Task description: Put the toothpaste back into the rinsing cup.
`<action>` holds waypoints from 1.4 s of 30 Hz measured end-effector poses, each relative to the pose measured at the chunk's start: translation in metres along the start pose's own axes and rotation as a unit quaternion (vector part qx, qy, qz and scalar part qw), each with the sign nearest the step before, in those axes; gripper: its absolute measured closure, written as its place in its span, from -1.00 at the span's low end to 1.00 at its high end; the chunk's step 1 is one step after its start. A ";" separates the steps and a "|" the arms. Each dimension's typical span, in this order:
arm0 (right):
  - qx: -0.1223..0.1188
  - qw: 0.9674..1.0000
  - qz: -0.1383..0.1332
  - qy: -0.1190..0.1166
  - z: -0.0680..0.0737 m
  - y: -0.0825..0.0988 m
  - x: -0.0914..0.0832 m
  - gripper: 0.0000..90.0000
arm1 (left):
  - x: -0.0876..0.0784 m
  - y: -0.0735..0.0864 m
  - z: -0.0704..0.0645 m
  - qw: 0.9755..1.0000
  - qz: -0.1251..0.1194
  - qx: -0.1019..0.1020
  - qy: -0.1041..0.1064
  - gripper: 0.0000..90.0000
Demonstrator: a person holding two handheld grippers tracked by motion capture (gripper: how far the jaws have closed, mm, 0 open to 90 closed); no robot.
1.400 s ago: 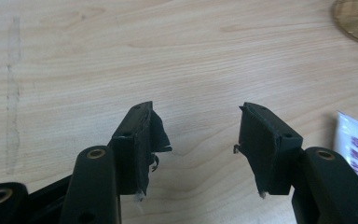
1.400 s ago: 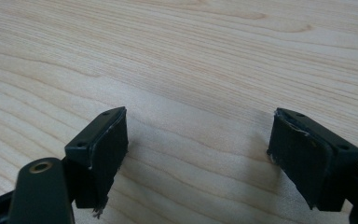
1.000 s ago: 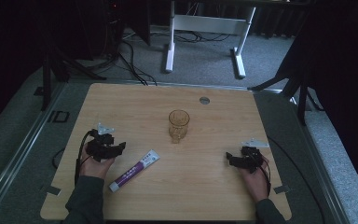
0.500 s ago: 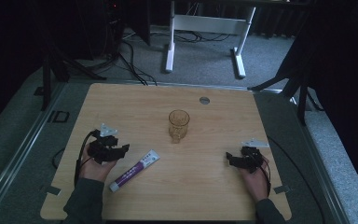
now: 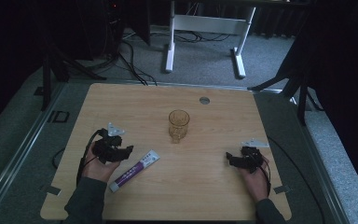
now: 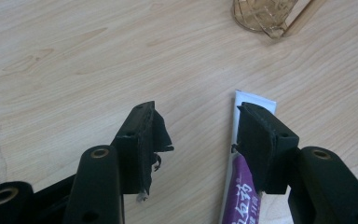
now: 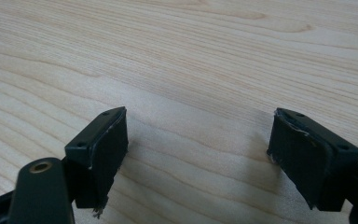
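We see the glass (image 6: pixel 266 16) cropped by the frame's top; the tube's (image 6: pixel 240 196) lettering is perhaps partly hidden behind a jaw.

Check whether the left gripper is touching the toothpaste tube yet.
Cannot tell. In the left gripper view the left gripper is open, one jaw overlapping the toothpaste tube, hiding any gap.

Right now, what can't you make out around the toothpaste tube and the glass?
- toothpaste tube: left gripper view, one jaw of the left gripper covers part of it and the bottom edge cuts it; print too small in the high view.
- glass: left gripper view, top edge cuts it.
- right gripper: high view, too small to judge the jaw gap.
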State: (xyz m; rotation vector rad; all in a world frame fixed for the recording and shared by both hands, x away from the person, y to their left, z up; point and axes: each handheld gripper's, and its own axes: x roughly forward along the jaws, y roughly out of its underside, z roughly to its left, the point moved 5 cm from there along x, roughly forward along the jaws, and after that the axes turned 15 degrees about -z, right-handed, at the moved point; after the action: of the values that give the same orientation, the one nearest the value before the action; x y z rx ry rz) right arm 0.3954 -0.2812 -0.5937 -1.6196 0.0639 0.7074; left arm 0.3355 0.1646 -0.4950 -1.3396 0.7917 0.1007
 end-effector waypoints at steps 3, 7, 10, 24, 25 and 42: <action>0.000 1.000 0.000 0.000 0.000 0.000 0.000 -0.57 | 0.000 0.000 -0.002 1.000 0.001 0.003 0.003 0.06; 0.000 1.000 0.000 0.000 0.000 0.000 0.000 -0.57 | 0.000 -0.002 -0.008 1.000 0.008 0.010 0.015 0.06; 0.000 1.000 0.000 0.000 0.000 0.000 0.000 -0.57 | 0.000 -0.003 -0.009 1.000 0.007 0.012 0.017 0.06; 0.000 1.000 0.000 0.000 0.000 0.000 0.000 -0.57 | 0.003 -0.001 -0.015 0.999 0.032 0.022 0.022 0.10; 0.000 1.000 0.000 0.000 0.000 0.000 0.000 -0.57 | 0.003 -0.001 -0.015 0.999 0.032 0.022 0.022 0.10; 0.000 1.000 0.000 0.000 0.000 0.000 0.000 -0.57 | 0.003 -0.002 -0.019 0.997 0.069 0.033 0.017 0.11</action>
State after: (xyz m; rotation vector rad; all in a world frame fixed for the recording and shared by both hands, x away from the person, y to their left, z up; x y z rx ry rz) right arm 0.3953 -0.2812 -0.5937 -1.6195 0.0635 0.7078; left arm 0.3301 0.1459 -0.4952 -1.2273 0.9082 0.1602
